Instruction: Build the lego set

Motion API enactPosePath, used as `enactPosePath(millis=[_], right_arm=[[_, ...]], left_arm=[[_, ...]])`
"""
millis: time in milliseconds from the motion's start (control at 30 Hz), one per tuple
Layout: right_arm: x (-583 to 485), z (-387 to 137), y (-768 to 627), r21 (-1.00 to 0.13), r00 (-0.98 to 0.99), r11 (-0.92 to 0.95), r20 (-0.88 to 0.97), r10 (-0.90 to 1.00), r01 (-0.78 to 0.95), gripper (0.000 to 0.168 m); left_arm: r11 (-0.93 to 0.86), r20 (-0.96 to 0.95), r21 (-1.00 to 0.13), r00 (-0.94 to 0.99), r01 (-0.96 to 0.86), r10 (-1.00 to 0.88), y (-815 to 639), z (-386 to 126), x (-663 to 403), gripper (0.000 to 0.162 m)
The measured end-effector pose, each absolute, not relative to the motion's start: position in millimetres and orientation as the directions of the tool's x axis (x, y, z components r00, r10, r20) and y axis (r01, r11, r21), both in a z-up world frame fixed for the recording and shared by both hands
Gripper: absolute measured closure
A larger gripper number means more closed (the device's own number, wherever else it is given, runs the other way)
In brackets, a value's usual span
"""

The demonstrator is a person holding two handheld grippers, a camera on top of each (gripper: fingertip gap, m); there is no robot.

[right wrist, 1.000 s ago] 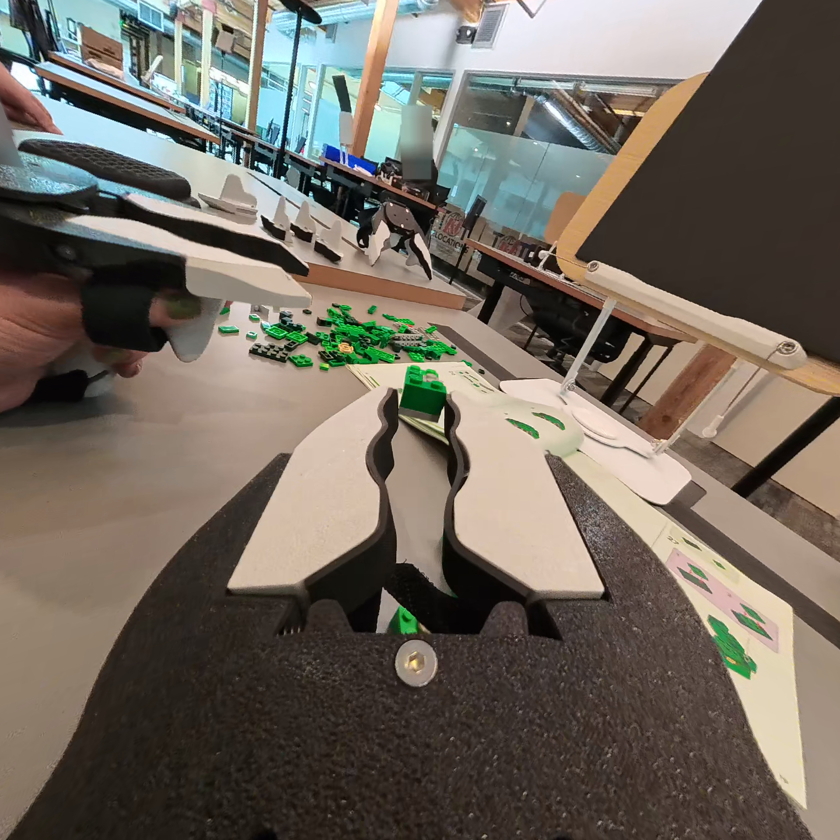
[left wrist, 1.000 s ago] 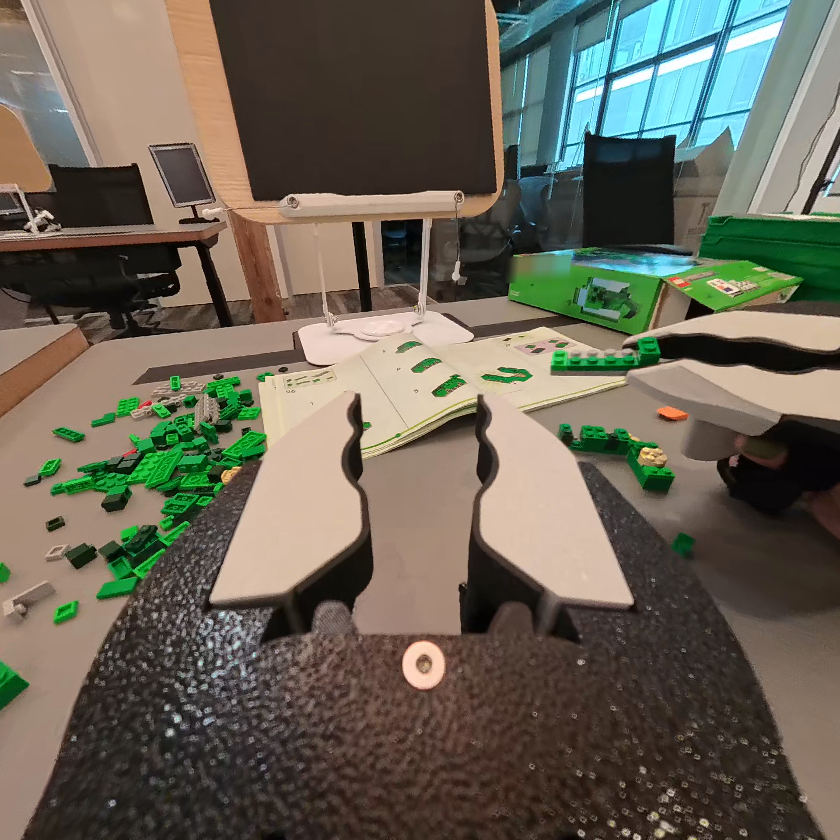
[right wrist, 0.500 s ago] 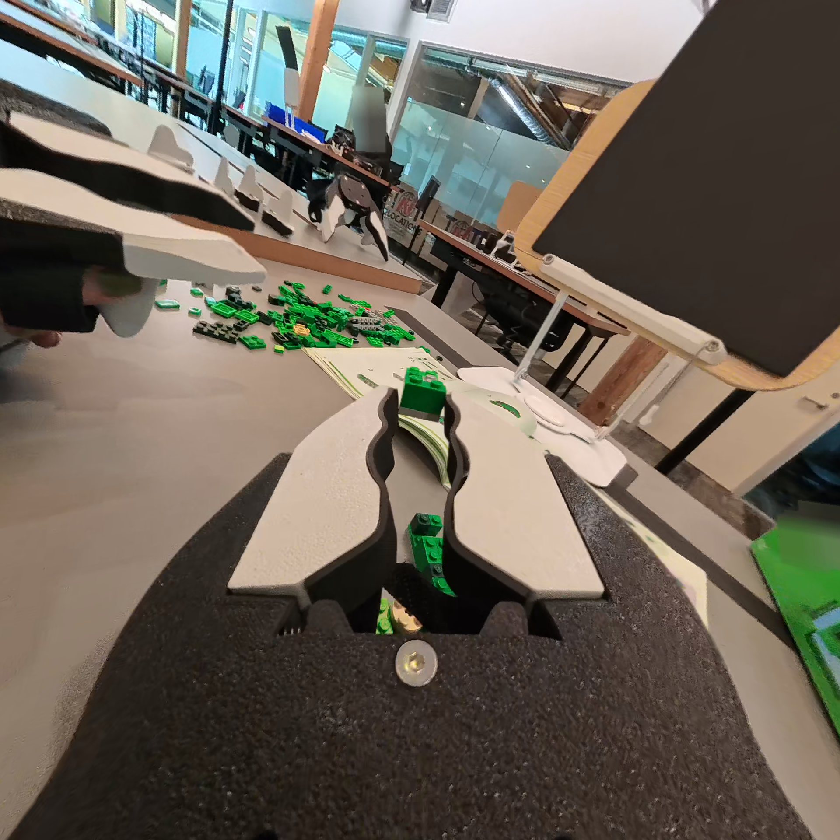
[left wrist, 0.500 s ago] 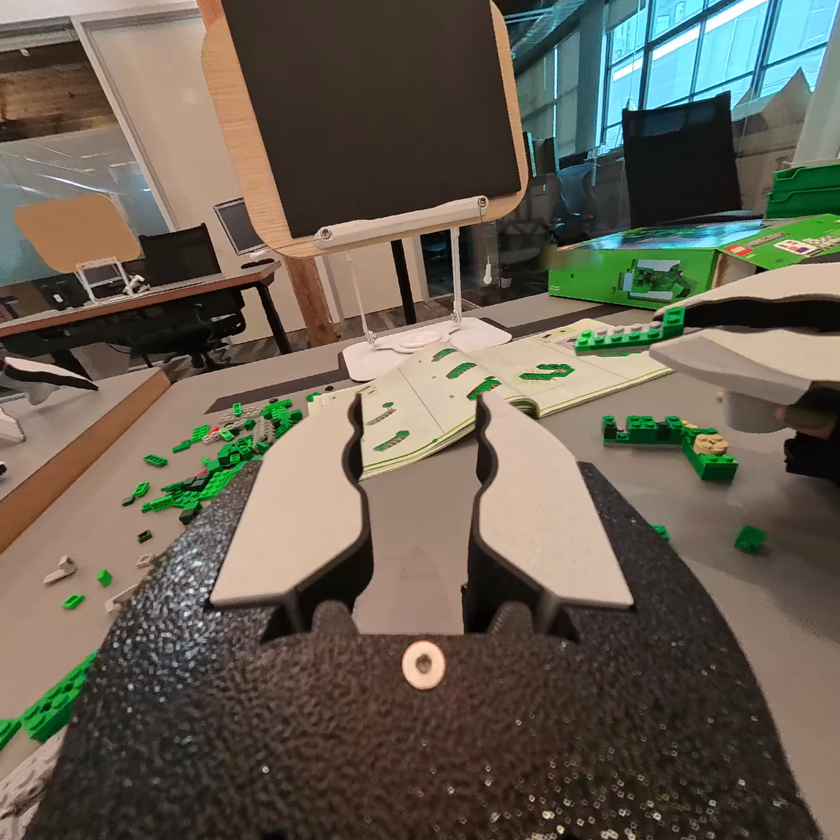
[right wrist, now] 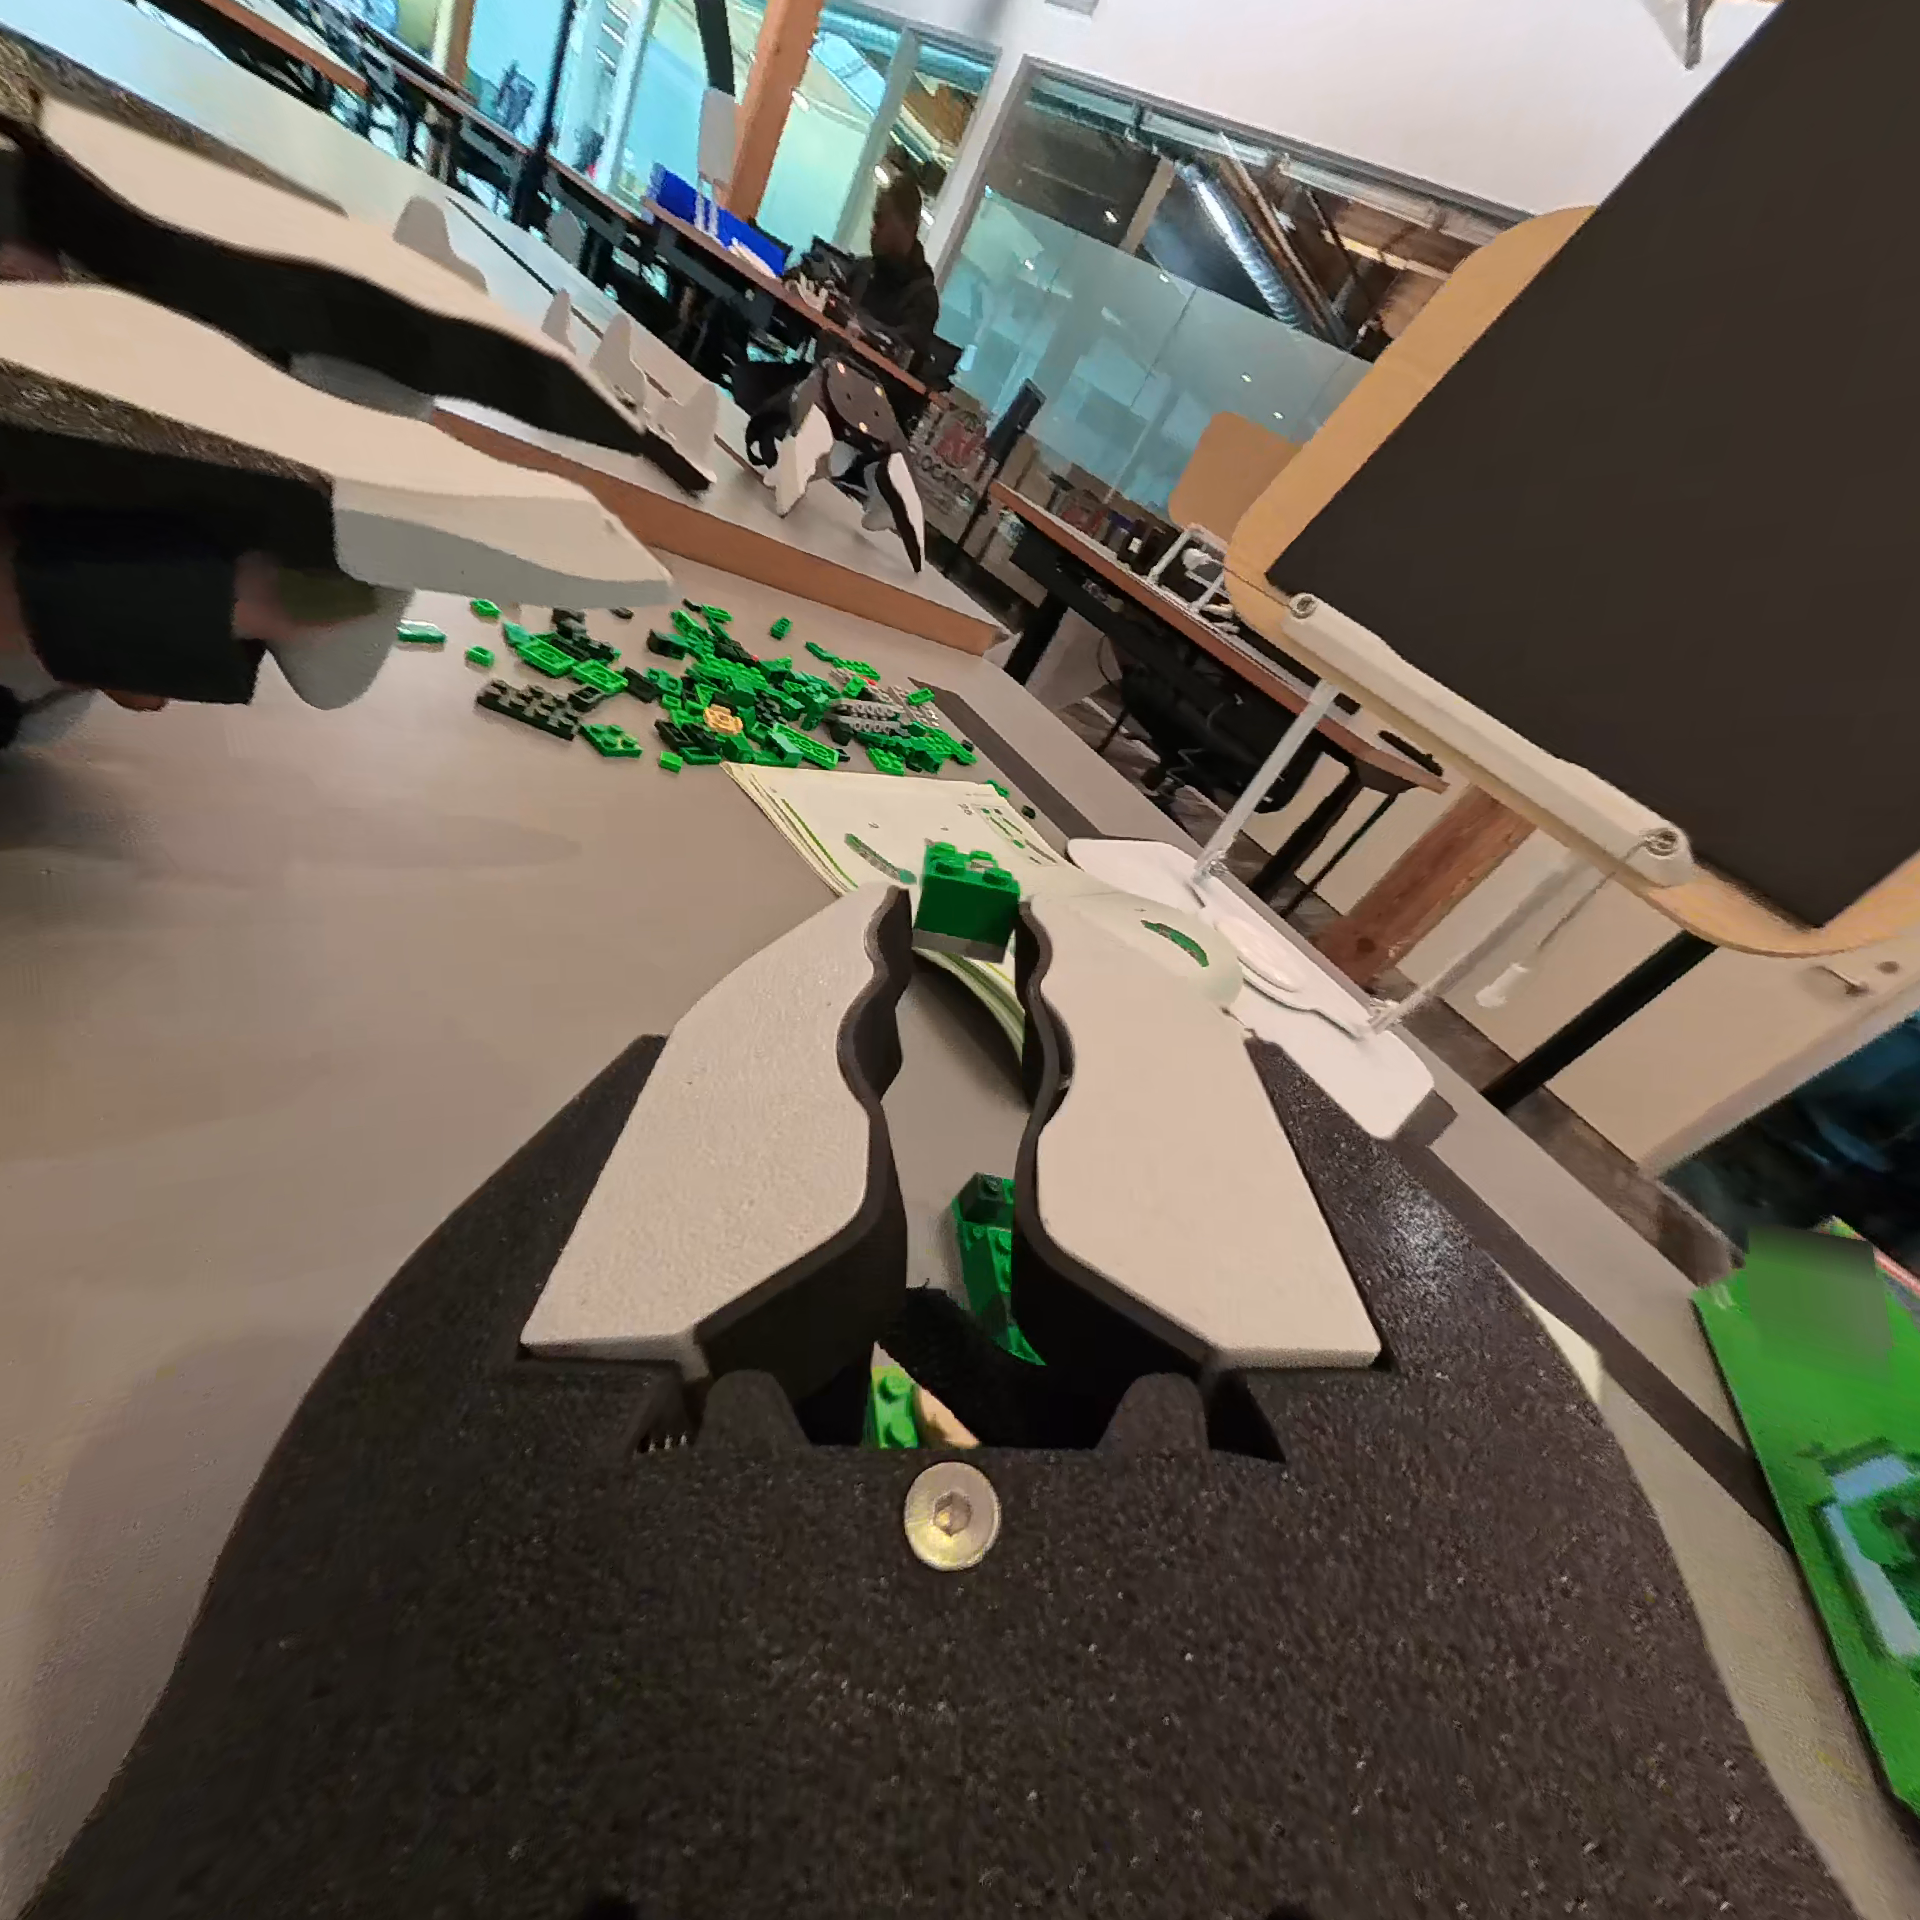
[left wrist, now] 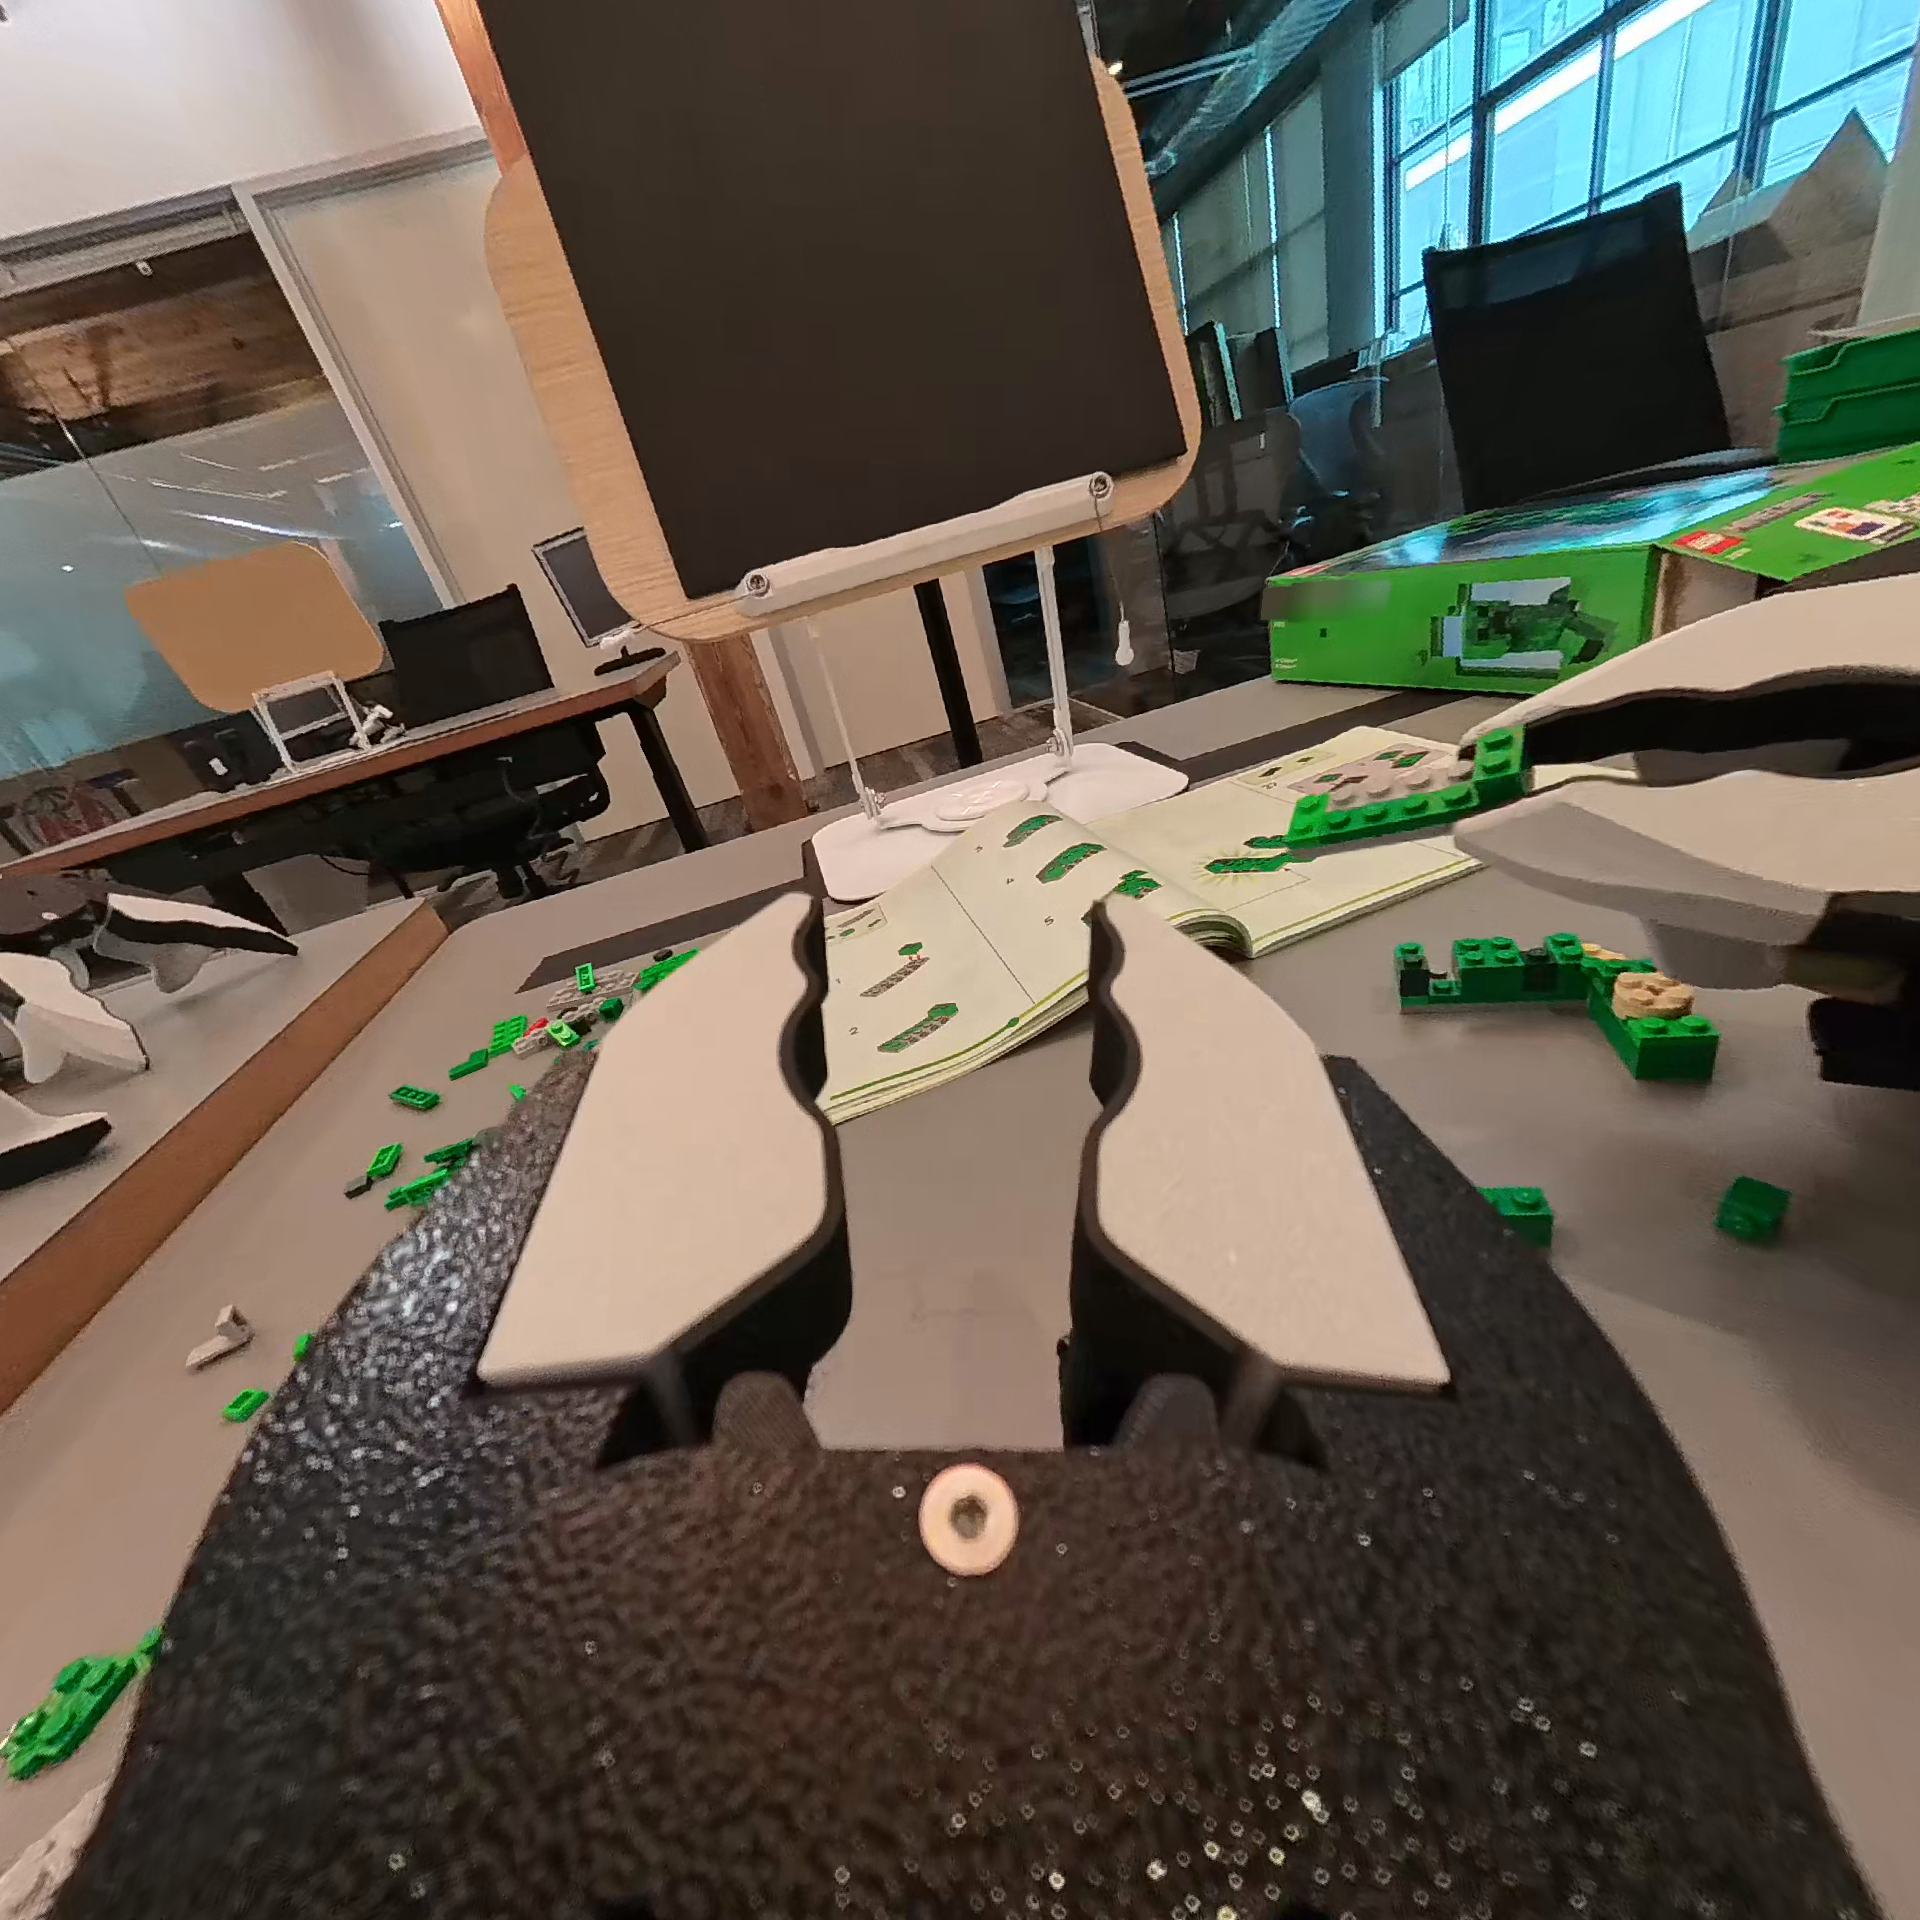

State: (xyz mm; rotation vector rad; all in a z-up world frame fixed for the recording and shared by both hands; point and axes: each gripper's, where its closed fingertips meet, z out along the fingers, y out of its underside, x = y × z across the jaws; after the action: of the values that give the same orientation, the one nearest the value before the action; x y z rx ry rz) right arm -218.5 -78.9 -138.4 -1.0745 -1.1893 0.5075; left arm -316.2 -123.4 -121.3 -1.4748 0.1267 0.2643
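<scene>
My left gripper is open and empty above the grey table, pointing at the open instruction booklet. My right gripper is shut on one end of a green and grey plate assembly, held in the air. In the left wrist view the right gripper enters from the right with the assembly sticking out leftwards over the booklet. A partial green build with a tan round piece lies on the table below it, and shows between my right fingers. The left gripper shows at upper left there.
A pile of loose green, dark and grey pieces lies left of the booklet. A dark tablet on a white stand stands behind the booklet. The green set box sits at the right. Small stray bricks lie nearby.
My left gripper has swung rightwards, away from the loose pile, and stays open. My right gripper has carried the assembly over the partial build and tilted it.
</scene>
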Motion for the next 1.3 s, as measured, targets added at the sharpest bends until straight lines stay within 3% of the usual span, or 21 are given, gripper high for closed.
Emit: enactPosePath(millis=[300,633,833,1000,1167,1233,1300], right_arm=[[-226.0,-135.9,-108.0,-0.861,0.196,0.497,0.509,0.838,0.108,0.150],[-218.2,-124.5,-120.5,-0.850,0.161,0.526,0.522,0.838,0.022,0.150],[-216.8,-124.0,-114.2,-0.880,0.152,0.475,0.470,0.869,0.006,0.150],[-216.6,-123.4,-109.9,-0.906,0.145,0.423,0.418,0.897,-0.011,0.150],[-218.1,-125.6,-112.3,-0.907,0.127,0.420,0.416,0.900,-0.008,0.150],[-218.4,-126.3,-112.1,-0.908,0.125,0.420,0.416,0.901,-0.004,0.150],[-218.5,-126.8,-111.7,-0.911,0.123,0.413,0.410,0.904,-0.003,0.150]], left_arm=[[0.070,-0.220,-0.971,0.968,-0.230,0.120,-123.8,-121.6,-322.0,0.114],[-0.001,-0.263,-0.964,0.960,-0.264,0.092,-119.1,-129.3,-314.0,0.113],[-0.056,-0.253,-0.967,0.961,-0.248,0.110,-120.5,-129.3,-315.4,0.127],[-0.094,-0.153,-0.986,0.966,-0.136,0.207,-138.6,-111.9,-342.3,0.162],[-0.382,0.050,-0.923,0.999,0.052,0.017,-139.0,-151.5,-315.1,0.162],[-0.428,-0.074,-0.904,0.992,-0.023,0.103,-147.0,-146.4,-336.2,0.162],[-0.385,-0.144,-0.921,0.969,-0.057,0.201,-153.4,-110.2,-366.6,0.162]])
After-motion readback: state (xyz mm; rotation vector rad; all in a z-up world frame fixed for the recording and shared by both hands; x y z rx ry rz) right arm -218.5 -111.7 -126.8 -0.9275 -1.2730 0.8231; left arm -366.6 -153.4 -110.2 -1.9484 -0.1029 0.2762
